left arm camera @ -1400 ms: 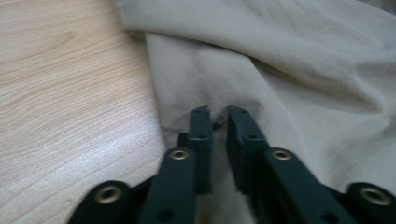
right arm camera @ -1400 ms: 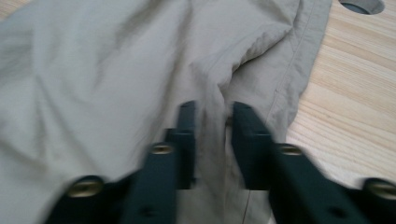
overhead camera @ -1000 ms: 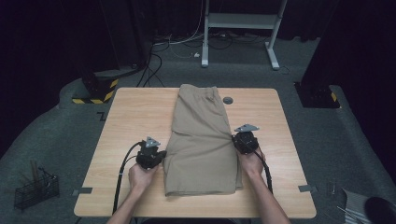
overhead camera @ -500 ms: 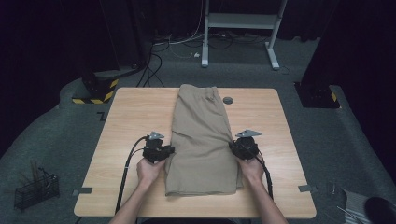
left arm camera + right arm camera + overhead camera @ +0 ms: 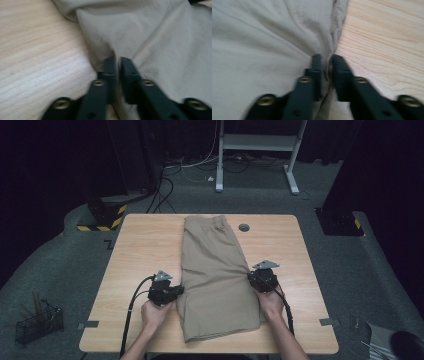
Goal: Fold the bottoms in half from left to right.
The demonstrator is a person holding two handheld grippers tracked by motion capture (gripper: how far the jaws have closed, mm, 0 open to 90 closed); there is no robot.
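Note:
A pair of khaki shorts (image 5: 216, 270), folded lengthwise, lies flat along the middle of the wooden table (image 5: 135, 250). My left gripper (image 5: 176, 291) is at the shorts' left edge, about two thirds of the way down, shut on a pinch of the fabric (image 5: 117, 53). My right gripper (image 5: 253, 279) is at the right edge, level with it, shut on the edge fold of the shorts (image 5: 328, 56). In both gripper views the cloth puckers up between the black jaws.
A round grey grommet (image 5: 243, 227) sits in the table near the far edge. A black wire basket (image 5: 37, 322) stands on the floor at the left. A white desk frame (image 5: 257, 150) and cables are beyond the table.
Both hands have shifted slightly toward the near edge and closed in on the shorts' side edges; the jaws now pinch the fabric. The shorts lie where they were.

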